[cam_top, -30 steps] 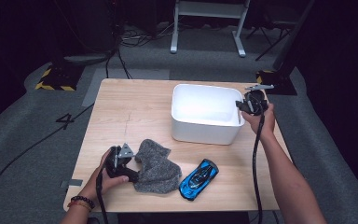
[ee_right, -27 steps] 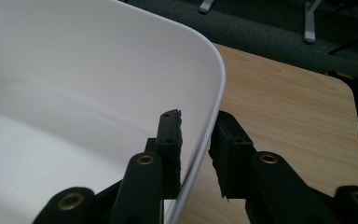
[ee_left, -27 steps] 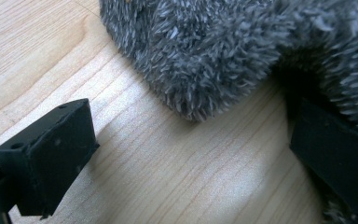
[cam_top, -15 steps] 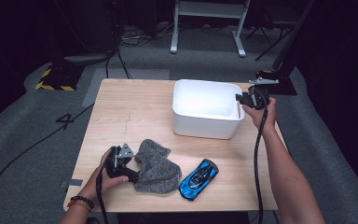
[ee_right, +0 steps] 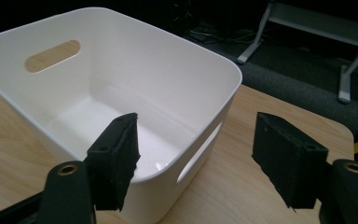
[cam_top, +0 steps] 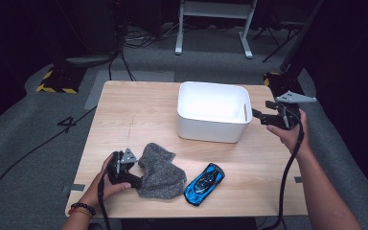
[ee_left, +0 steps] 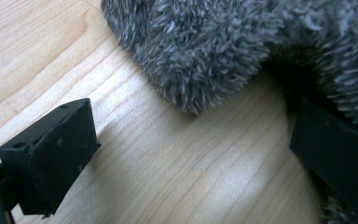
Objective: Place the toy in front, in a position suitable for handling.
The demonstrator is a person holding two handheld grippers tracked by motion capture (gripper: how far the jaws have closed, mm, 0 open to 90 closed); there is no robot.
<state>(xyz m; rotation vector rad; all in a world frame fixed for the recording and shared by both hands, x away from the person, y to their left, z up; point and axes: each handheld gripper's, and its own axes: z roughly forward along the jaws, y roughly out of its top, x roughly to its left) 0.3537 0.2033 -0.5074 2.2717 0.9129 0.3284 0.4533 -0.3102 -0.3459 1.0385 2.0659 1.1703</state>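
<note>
Right gripper (cam_top: 262,112): up by the right end of the white bin (cam_top: 212,125), a bit off the wall, not touching. Its jaws point at the bin.
Right jaws: wide apart. They have just been opening. Nothing is pinched btwn them; in the right gripper view (ee_right: 193,161) the near corner of the bin (ee_right: 121,88) sits in the gap w/ no pad on it.
Right hand (cam_top: 292,132): wraps the handle, arm comes in from the bottom right. Black cable hangs down along the arm.
White bin: stands upright on the wood table (cam_top: 139,112), far half, right of the middle. Slot handle in each end wall. Inside looks bare as far as I can see.
Left gripper (cam_top: 136,178): low on the table at the near left, right at the left edge of the grey fuzzy cloth (cam_top: 160,170).
Left jaws: wide apart. In the left gripper view (ee_left: 191,154) bare wood (ee_left: 168,172) shows btwn them. The cloth (ee_left: 223,46) bulges in from the top. One jaw sits tight by the fuzz or a bit under it; cannot tell if it presses. No squeeze on the cloth.
Left hand (cam_top: 110,179): holds the gripper body, has a bead band on the wrist.
Grey cloth: lies in a soft heap near the front edge, btwn the left gripper and the blue toy car (cam_top: 204,184).
Blue toy car: just beside the cloth on its right, set at a slant, near the front edge. Well apart from both grippers' jaws.
</note>
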